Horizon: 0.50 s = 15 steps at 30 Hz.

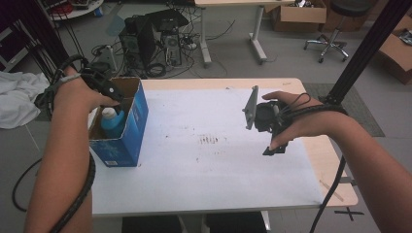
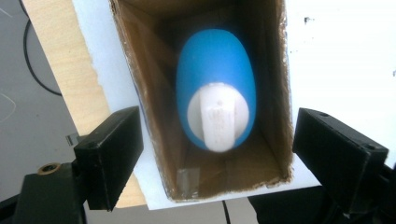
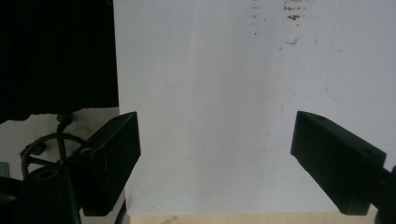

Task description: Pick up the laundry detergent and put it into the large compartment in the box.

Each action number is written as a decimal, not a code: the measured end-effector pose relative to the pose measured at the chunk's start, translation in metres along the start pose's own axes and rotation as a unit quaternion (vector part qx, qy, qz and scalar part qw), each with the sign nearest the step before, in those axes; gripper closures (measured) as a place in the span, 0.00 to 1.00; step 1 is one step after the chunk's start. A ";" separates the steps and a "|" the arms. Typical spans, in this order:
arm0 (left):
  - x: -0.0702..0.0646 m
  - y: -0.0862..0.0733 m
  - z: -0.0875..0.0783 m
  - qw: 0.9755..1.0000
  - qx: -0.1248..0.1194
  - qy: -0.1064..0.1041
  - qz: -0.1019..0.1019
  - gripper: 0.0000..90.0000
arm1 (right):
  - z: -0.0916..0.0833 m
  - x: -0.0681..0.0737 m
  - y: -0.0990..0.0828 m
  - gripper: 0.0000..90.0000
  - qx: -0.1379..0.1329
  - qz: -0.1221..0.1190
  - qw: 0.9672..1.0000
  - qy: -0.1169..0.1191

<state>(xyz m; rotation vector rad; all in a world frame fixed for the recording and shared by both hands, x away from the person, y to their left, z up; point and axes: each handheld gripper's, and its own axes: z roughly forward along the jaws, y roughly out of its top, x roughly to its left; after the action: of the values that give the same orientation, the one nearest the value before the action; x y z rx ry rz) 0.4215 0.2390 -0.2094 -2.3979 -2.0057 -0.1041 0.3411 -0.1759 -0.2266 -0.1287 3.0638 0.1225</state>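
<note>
A blue cardboard box (image 1: 132, 127) stands open-topped at the table's left edge. Inside it sits a blue bottle (image 1: 111, 124) with a white cap. The left gripper view looks straight down into the box (image 2: 140, 70) at the bottle (image 2: 215, 70) and its cap (image 2: 217, 116). My left gripper (image 1: 115, 98) (image 2: 217, 140) hovers over the box mouth, jaws open wider than the box, holding nothing. My right gripper (image 1: 276, 145) (image 3: 215, 135) hangs above the white table top (image 1: 209, 165) at the right, open and empty, near the table's front edge (image 3: 210, 217).
Computer towers (image 1: 145, 41) and cables lie on the floor behind the table. A black frame post (image 1: 362, 53) slants up at the right. White cloth (image 1: 17, 97) lies left of the table. Brown stains (image 1: 211, 141) mark the table's middle.
</note>
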 end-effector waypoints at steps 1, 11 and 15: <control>0.000 0.000 -0.001 1.000 0.000 0.001 0.002 0.18 | 0.000 0.000 0.000 0.18 0.000 0.000 1.000 0.000; -0.008 -0.002 -0.018 1.000 -0.006 0.007 0.011 0.14 | -0.001 0.001 -0.002 0.18 -0.002 0.001 1.000 -0.001; -0.011 -0.003 -0.025 1.000 -0.008 0.012 0.019 0.12 | -0.002 0.002 -0.003 0.18 -0.003 0.002 1.000 -0.002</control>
<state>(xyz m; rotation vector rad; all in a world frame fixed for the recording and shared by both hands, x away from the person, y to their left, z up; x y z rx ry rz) 0.4156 0.2276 -0.1856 -2.4320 -1.9547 -0.1495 0.3391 -0.1794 -0.2248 -0.1231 3.0592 0.1319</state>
